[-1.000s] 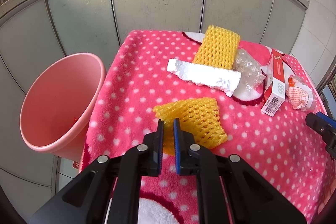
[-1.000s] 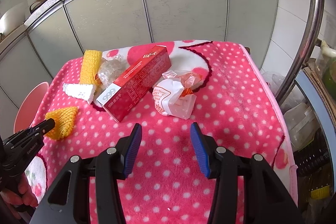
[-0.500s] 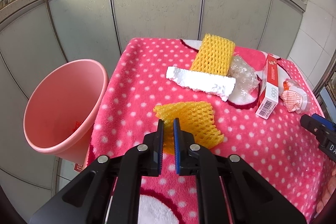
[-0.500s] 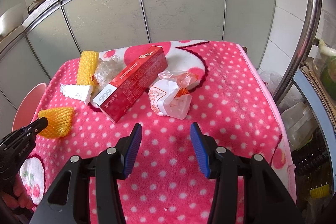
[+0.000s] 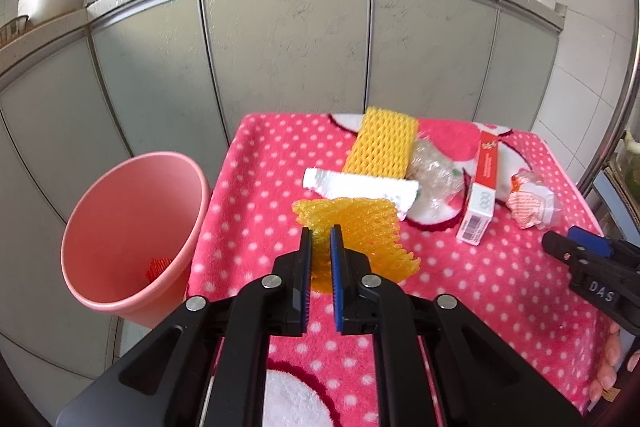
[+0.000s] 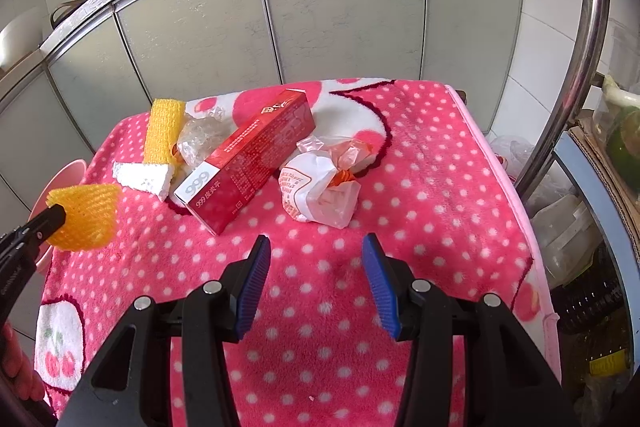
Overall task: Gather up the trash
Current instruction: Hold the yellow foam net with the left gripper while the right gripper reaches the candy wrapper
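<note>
My left gripper (image 5: 320, 233) is shut on a yellow foam net (image 5: 360, 227) and holds it lifted above the pink dotted cloth (image 5: 460, 287); the net also shows in the right wrist view (image 6: 86, 215). The pink bin (image 5: 132, 227) stands left of the table with a red scrap inside. A second yellow net (image 5: 382, 147), a white foam piece (image 5: 360, 187), crumpled clear plastic (image 5: 434, 175), a red box (image 6: 248, 163) and a white-orange wrapper (image 6: 320, 187) lie on the cloth. My right gripper (image 6: 316, 263) is open and empty, just in front of the wrapper.
Grey cabinet doors (image 5: 288, 47) stand behind the table under a counter with pans. A metal pole (image 6: 576, 47) and a shelf with bottles stand at the right. The cloth's front half (image 6: 320, 347) holds no objects.
My left gripper has lifted the yellow net off the cloth and pulled back. The right gripper has drawn back a little and stays open.
</note>
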A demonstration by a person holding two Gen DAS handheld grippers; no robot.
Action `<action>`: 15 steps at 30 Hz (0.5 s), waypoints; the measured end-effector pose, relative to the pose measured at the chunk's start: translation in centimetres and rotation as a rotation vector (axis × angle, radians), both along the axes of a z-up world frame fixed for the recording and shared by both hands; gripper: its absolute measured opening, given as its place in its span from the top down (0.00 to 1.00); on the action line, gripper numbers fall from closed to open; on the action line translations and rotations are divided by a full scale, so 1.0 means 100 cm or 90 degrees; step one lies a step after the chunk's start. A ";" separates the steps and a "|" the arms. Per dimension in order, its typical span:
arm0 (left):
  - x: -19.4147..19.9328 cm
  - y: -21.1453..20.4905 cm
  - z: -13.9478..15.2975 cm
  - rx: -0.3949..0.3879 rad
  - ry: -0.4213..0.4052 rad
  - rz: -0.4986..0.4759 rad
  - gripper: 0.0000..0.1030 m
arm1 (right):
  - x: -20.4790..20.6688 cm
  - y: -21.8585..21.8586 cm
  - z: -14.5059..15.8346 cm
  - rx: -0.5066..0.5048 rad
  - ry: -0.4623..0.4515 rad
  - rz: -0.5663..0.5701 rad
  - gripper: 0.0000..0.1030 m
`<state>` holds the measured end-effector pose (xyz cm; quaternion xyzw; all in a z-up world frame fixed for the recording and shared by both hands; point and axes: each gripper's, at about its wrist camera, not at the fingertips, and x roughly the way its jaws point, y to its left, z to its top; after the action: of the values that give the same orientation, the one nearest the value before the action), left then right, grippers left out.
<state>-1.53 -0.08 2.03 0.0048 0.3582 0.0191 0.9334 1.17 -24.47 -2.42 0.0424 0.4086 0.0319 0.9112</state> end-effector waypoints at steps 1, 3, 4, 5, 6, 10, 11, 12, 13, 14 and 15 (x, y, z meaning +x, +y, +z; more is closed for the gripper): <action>-0.001 -0.001 0.001 0.000 -0.003 -0.002 0.92 | 0.000 0.000 0.000 0.000 0.000 -0.001 0.54; -0.002 -0.003 0.005 0.003 -0.011 -0.008 0.92 | -0.001 0.000 0.001 0.000 0.000 -0.002 0.54; -0.004 -0.005 0.007 0.004 -0.015 -0.012 0.92 | -0.001 0.000 0.001 0.000 0.000 -0.002 0.54; -0.004 -0.006 0.008 0.005 -0.017 -0.014 0.92 | -0.001 0.000 0.001 0.000 0.000 -0.003 0.54; -0.004 -0.006 0.009 0.005 -0.020 -0.016 0.92 | -0.001 0.000 0.001 -0.001 0.001 -0.003 0.54; -0.006 -0.008 0.013 0.003 -0.027 -0.023 0.92 | 0.000 -0.001 0.000 -0.001 0.002 -0.004 0.54; -0.006 -0.009 0.014 0.003 -0.028 -0.024 0.92 | -0.001 -0.001 0.000 -0.002 0.002 -0.004 0.54; -0.007 -0.009 0.015 0.002 -0.029 -0.026 0.92 | -0.001 -0.001 0.000 -0.002 0.003 -0.005 0.54; -0.007 -0.009 0.015 0.002 -0.030 -0.027 0.92 | -0.001 -0.001 -0.001 -0.003 0.003 -0.006 0.54; -0.007 -0.009 0.015 0.002 -0.031 -0.027 0.92 | -0.001 -0.001 -0.001 -0.003 0.004 -0.006 0.54; -0.007 -0.009 0.015 0.002 -0.032 -0.028 0.92 | -0.001 -0.002 -0.001 -0.003 0.005 -0.007 0.54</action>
<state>-2.25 -1.02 3.58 0.0133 0.3343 -0.0008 0.9424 1.07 -24.63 -2.52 0.0423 0.4119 0.0257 0.9099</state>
